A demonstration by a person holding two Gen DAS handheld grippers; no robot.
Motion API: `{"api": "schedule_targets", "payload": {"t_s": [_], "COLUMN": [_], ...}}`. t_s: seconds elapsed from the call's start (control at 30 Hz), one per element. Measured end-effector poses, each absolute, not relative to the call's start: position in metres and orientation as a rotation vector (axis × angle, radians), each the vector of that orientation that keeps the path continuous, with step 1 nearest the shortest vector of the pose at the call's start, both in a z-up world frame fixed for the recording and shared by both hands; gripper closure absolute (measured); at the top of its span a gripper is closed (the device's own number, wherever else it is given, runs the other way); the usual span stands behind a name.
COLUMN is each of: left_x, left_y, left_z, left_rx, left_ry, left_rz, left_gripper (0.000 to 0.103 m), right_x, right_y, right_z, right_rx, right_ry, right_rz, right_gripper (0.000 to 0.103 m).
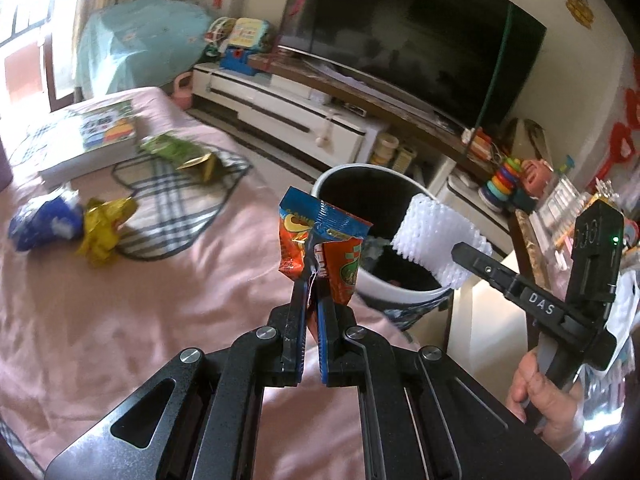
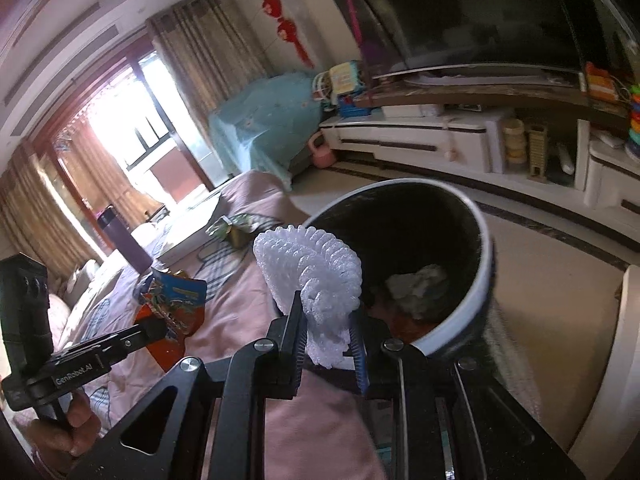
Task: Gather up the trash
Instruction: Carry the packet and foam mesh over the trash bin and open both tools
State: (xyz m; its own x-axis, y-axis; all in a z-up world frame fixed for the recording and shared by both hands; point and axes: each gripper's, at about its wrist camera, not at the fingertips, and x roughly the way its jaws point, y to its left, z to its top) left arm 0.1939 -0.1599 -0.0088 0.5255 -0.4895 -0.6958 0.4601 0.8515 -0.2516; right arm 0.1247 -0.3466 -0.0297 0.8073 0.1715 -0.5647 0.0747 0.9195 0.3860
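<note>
Left gripper (image 1: 311, 280): black, angular linkage arms with round silver screws at the joints and triangular cut-outs; blue pads line the fingers (image 1: 326, 320); white lettering "GenRobot.AI" on its side bar, seen from the right wrist view; right gripper (image 2: 326, 322): same black build, silver screws, ribbed blue pad on one finger; white "DAS" on its bar, a small green light on its upright block; a pale pink sleeve (image 1: 576, 450) at the right hand (image 1: 548, 400).

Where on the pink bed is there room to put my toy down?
The pink bedspread is bare nearest the camera, between the blue and yellow wrappers and the trash bin. Farther back it is crowded: the book, the green wrapper and the checked cloth.
</note>
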Motion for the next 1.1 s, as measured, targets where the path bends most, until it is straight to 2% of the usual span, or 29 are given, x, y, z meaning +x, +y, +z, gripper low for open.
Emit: {"api": "schedule_targets", "payload": {"t_s": [0.4, 1.1], "left_x": [0.208, 0.241], "left_y": [-0.21, -0.247], "left_z": [-0.007, -0.022], "left_rx": [0.03, 0.042], "left_ry": [0.855, 0.926], "left_rz": [-0.619, -0.632], "left_gripper": [0.099, 0.099], "right_x": [0.123, 0.149], "right_y": [-0.373, -0.386], "right_z": [-0.029, -0.034], "right_rx": [0.412, 0.375], "right_ry": [0.629, 0.691], "right_rz": [-0.001, -0.025], "right_gripper": [0.082, 0.079]}}
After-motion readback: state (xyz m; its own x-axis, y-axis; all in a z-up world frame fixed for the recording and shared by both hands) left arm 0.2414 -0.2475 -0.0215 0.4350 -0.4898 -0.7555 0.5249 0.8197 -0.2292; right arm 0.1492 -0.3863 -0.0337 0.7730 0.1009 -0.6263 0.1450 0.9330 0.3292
